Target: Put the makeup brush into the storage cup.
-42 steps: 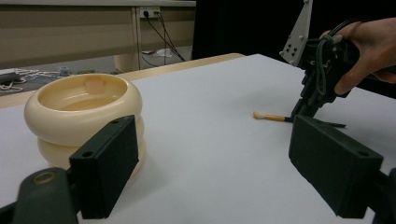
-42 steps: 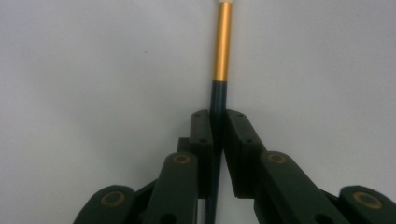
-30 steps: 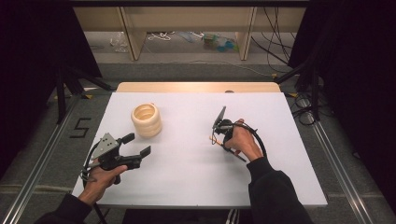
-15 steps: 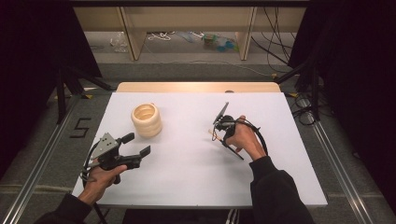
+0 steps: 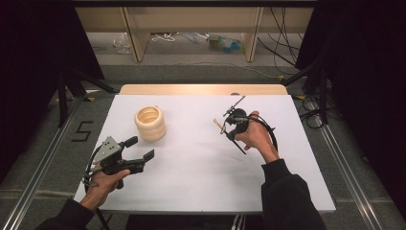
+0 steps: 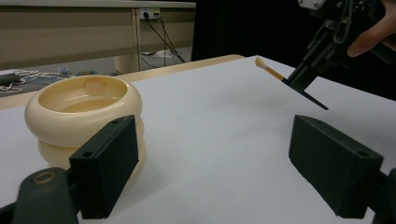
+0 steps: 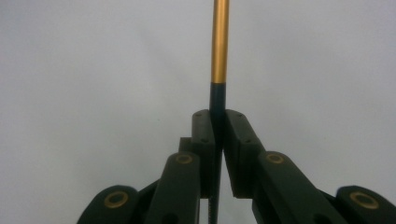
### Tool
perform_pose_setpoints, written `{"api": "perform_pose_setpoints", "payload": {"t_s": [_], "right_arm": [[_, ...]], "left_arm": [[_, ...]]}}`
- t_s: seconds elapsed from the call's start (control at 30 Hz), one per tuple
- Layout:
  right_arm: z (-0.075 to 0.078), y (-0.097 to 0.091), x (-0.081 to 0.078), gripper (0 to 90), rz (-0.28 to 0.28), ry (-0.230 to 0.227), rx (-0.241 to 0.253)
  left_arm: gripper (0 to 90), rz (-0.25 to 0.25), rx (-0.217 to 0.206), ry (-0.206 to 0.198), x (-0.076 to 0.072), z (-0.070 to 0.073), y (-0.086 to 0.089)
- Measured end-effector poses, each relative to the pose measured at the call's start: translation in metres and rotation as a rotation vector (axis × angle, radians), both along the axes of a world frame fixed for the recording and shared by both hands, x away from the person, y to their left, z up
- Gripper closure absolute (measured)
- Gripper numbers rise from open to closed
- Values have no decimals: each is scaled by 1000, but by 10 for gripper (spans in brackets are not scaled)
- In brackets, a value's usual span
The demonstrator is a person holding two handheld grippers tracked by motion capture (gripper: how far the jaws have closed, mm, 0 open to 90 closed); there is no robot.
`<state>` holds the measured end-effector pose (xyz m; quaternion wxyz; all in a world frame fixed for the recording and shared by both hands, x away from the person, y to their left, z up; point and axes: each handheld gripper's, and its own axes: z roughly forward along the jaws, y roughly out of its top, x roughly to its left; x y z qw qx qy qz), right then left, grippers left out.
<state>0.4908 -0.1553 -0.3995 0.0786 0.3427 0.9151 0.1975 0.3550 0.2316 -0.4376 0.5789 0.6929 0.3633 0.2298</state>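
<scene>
The right gripper (image 5: 229, 125) pinches a thin brush (image 7: 219, 56) by its dark handle end. It looks light, stiff and slippery. The left gripper (image 5: 139, 148) jaws stand wide near the worktop's (image 5: 191, 167) left edge.

We see a slim brush (image 6: 268, 71) with a black and gold handle and what looks like a pale tuft, held tilted above the white table, in the frame's upper right.
</scene>
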Motion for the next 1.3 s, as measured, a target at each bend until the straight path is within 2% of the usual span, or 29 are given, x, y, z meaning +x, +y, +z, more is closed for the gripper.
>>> {"api": "perform_pose_setpoints", "payload": {"t_s": [0.07, 0.13, 0.2, 0.3, 0.33, 0.37, 0.4, 0.43, 0.47, 0.53, 0.7, 0.77, 0.97, 1.13, 1.17, 1.3], "right_arm": [[4, -3, 0, 833, -6, -29, 28], [9, -5, -1, 833, -16, -55, 68], [14, -8, -2, 833, -23, -87, 106], [20, -12, -2, 833, -12, -180, 169], [24, -13, -4, 833, -26, -186, 177], [24, -15, -4, 833, -28, -218, 203], [26, -16, -5, 833, -31, -224, 228], [27, -18, -5, 833, -32, -250, 253], [28, -19, -6, 833, -33, -248, 257], [28, -21, -7, 833, -27, -284, 293], [29, -22, -11, 832, -33, -306, 347], [29, -20, -12, 833, -14, -339, 369], [28, -14, -18, 833, 12, -371, 433], [32, -8, -25, 833, 35, -410, 456], [32, -6, -26, 833, 33, -397, 468], [32, 0, -30, 833, 51, -407, 474]], "left_arm": [[154, 5, -13, 9, 0, 0, -1], [154, -1, 0, -1, 0, 0, 0], [154, 4, -12, 9, 0, 0, -1], [154, 2, -3, 1, 0, 0, 0], [154, 4, -4, 2, 0, 0, 0], [155, 2, 1, -1, 0, 0, 0], [154, -1, 1, -1, 0, 0, 0], [154, 2, 0, 0, 0, 0, 0], [155, -1, 0, 0, 0, 0, 0], [155, 2, 2, 0, 0, 0, 0], [154, 2, 2, 0, 0, 0, 0], [155, 1, 3, 0, 0, 0, 0], [155, 1, 5, 0, 0, 0, -1], [154, -2, 6, 0, 0, -1, -2], [154, -3, 6, 1, 0, -1, -2], [155, -5, 12, 2, 0, -1, -3]]}}
